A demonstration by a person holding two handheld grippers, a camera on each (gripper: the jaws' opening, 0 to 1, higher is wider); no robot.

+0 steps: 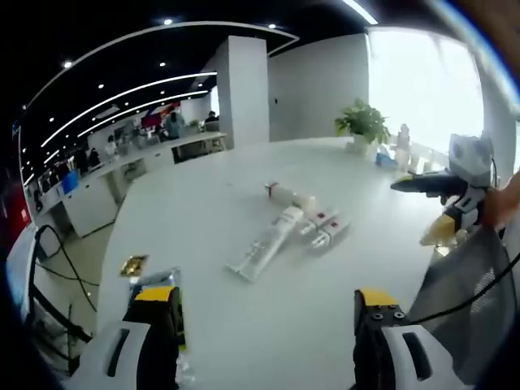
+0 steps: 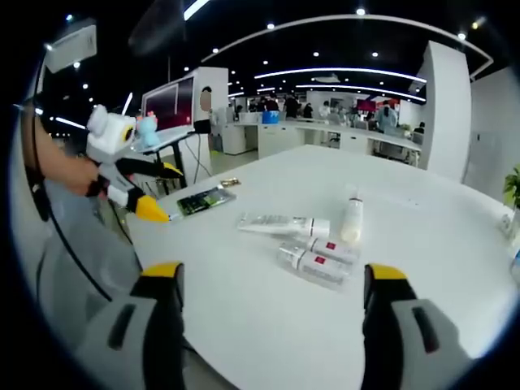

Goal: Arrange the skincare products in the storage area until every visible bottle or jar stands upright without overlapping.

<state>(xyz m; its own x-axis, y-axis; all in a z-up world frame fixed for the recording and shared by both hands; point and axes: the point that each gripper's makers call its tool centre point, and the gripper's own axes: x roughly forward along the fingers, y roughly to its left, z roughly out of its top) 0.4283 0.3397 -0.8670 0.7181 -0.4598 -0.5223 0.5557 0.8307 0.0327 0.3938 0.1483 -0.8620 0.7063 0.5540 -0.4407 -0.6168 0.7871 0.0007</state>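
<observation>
Right now your left gripper [image 1: 264, 321] and right gripper [image 2: 272, 296] hover with jaws spread wide, holding nothing (both off the table [image 1: 203, 219]); the skincare products [image 2: 305, 240] lie flat mid-table, clustered.

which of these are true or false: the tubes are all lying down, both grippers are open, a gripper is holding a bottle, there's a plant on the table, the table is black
1. The tubes all lie flat on the table. True.
2. The left gripper and right gripper are both open. True.
3. A gripper is holding the small bottle. False: it lies on the table, apart from both grippers.
4. A potted plant stands at the table's far edge. True.
5. The table is black. False: it is white.
</observation>
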